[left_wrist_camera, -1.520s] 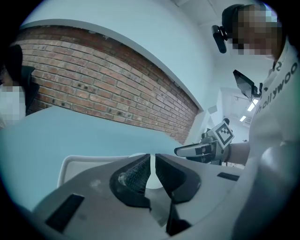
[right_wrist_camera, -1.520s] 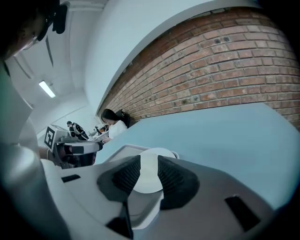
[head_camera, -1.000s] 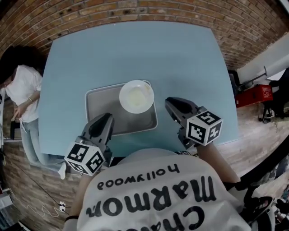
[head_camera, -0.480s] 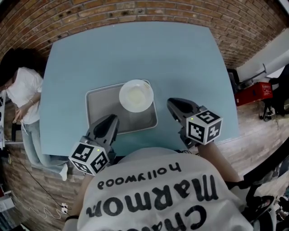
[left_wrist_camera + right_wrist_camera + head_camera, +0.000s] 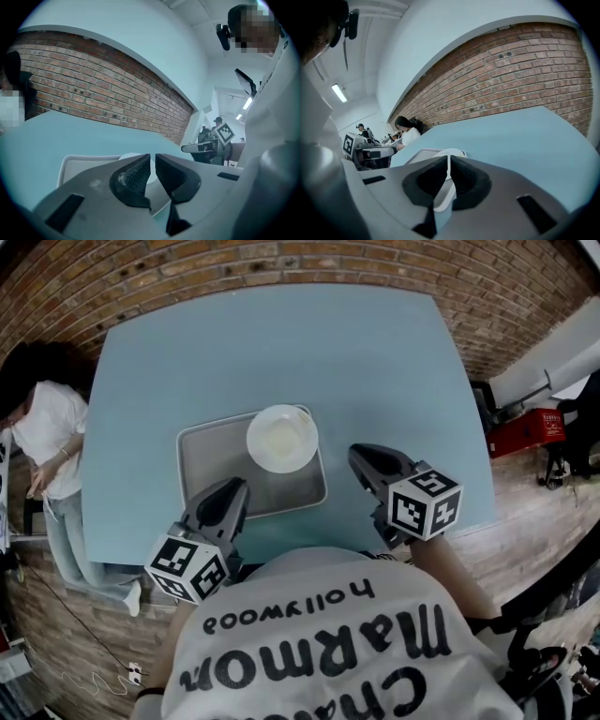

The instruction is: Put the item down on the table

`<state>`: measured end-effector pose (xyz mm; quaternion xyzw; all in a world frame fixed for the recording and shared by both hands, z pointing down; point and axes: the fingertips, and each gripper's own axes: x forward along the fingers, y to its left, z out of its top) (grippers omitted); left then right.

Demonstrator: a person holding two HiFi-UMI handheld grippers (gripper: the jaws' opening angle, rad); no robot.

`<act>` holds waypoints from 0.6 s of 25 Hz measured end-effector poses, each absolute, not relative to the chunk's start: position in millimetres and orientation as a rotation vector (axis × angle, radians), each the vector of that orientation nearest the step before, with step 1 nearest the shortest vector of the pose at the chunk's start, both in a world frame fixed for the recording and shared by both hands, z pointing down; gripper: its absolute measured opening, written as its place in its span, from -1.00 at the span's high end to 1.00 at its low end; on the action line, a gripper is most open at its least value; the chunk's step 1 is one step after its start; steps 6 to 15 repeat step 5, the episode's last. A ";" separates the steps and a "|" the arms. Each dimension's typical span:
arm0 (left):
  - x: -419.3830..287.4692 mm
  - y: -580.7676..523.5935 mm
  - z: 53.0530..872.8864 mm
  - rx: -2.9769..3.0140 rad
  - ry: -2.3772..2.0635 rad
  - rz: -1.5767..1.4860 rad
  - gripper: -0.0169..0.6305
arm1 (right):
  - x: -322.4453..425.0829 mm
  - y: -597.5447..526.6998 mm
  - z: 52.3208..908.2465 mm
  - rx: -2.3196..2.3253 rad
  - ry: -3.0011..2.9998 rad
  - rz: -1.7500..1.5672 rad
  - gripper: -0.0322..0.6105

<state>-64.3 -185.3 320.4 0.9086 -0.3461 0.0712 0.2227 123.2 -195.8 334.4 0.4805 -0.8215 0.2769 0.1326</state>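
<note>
A white bowl (image 5: 282, 439) sits on the far right corner of a grey tray (image 5: 211, 465), which lies on the light blue table (image 5: 281, 343). My left gripper (image 5: 232, 491) hovers over the tray's near edge, its jaws nearly together with nothing between them. To the right of the tray, my right gripper (image 5: 360, 457) is shut and empty above bare table. In the left gripper view the left gripper (image 5: 153, 159) points at the bowl (image 5: 127, 156) and tray (image 5: 77, 164). In the right gripper view the right gripper (image 5: 449, 161) partly hides the bowl (image 5: 453, 151).
A brick wall (image 5: 281, 263) runs round the table's far side. A person in a white top (image 5: 42, 423) sits by the table's left edge. A red box (image 5: 525, 435) stands on the floor to the right. The table's near edge lies just under both grippers.
My left gripper has shifted a little right and toward the tray's near edge. The right gripper, bowl and tray have barely moved.
</note>
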 end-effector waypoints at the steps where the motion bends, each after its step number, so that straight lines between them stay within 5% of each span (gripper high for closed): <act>1: -64.4 -186.3 320.5 2.509 -0.958 0.195 0.83 | 123.1 -196.1 334.9 1.393 -2.383 0.804 0.82; 15: -63.7 -191.5 320.3 2.510 -0.964 0.193 0.83 | 124.2 -199.0 336.4 1.393 -2.381 0.807 0.82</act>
